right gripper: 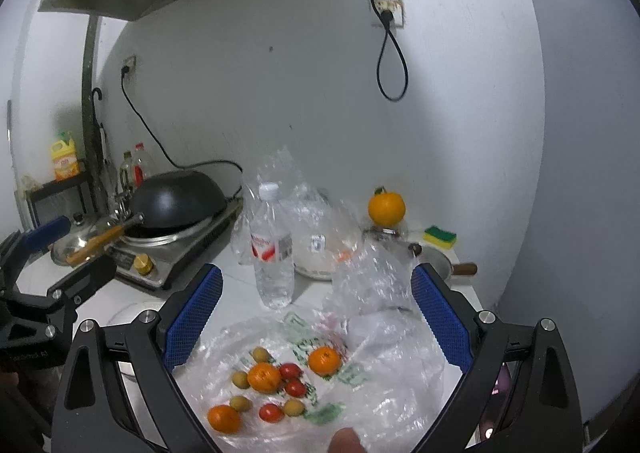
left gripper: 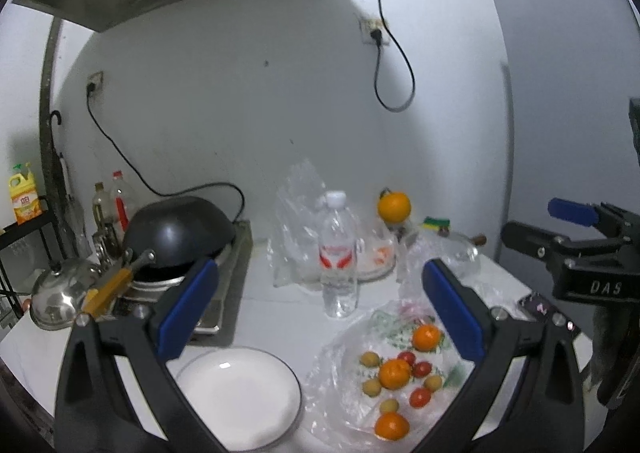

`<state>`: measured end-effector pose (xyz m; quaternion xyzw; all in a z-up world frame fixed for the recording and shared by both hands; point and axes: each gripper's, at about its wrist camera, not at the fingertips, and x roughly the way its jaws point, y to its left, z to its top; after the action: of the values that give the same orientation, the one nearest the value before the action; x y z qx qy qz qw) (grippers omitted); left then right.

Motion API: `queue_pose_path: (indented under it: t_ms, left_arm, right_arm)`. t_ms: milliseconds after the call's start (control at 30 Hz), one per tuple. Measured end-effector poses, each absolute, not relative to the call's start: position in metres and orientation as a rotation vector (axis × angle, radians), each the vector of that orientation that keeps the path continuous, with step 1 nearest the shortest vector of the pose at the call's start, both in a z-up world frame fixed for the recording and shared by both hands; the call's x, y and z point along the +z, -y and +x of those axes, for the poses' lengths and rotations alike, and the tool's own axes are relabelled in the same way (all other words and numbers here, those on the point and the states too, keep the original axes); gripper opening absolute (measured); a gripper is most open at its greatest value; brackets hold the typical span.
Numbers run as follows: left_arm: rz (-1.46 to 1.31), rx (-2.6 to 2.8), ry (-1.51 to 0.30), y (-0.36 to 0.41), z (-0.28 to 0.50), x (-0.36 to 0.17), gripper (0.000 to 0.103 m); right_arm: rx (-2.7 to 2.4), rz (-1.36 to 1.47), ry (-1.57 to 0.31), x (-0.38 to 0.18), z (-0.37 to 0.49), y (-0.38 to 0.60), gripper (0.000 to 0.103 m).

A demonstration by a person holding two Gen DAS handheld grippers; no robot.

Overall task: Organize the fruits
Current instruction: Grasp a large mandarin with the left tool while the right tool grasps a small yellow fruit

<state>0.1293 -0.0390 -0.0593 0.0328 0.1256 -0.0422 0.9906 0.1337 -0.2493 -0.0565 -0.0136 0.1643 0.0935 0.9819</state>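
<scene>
Left wrist view: the left hand-held gripper (left gripper: pixel 320 307) hangs with jaws wide apart above the counter (left gripper: pixel 280 317), the white plate (left gripper: pixel 236 397) below it and the fruits (left gripper: pixel 396 373) on a plastic bag (left gripper: pixel 340 365) lower right. The right hand-held gripper (right gripper: pixel 316 317), also spread and empty, hovers over the same fruits (right gripper: pixel 264 377).

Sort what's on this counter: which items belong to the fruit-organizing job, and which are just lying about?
Job items:
- tangerines
- cherry tomatoes
- small yellow-green fruits
- plastic bag they lie on
- white plate
- left gripper and right gripper, both open

Lying about:
- water bottle
- wok
- pot lid
- sponge
- large orange at the back
</scene>
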Motion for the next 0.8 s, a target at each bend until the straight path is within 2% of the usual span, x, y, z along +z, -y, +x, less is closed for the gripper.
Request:
queue_pose_path:
  t_ms: [500, 567, 633, 700, 800]
  left_arm:
    - [0.156, -0.161, -0.464, 0.078, 0.147, -0.139, 0.102]
    - [0.166, -0.174, -0.496, 0.082, 0.15, -0.148, 0.102]
    - [0.176, -0.188, -0.521, 0.087, 0.152, -0.156, 0.102]
    - [0.187, -0.204, -0.549, 0.092, 0.153, -0.164, 0.102]
    - [0.207, -0.222, -0.584, 0.096, 0.154, -0.174, 0.101]
  right_arm:
    - [0.199, -0.024, -0.467, -0.111, 0.144, 0.28, 0.097]
    - [0.203, -0.021, -0.482, -0.117, 0.145, 0.283, 0.093]
    - [0.206, -0.019, -0.505, -0.125, 0.147, 0.285, 0.08]
    - [0.214, -0.005, -0.535, -0.132, 0.152, 0.286, 0.073]
    - [0.222, 0.008, -0.565, -0.143, 0.156, 0.289, 0.073]
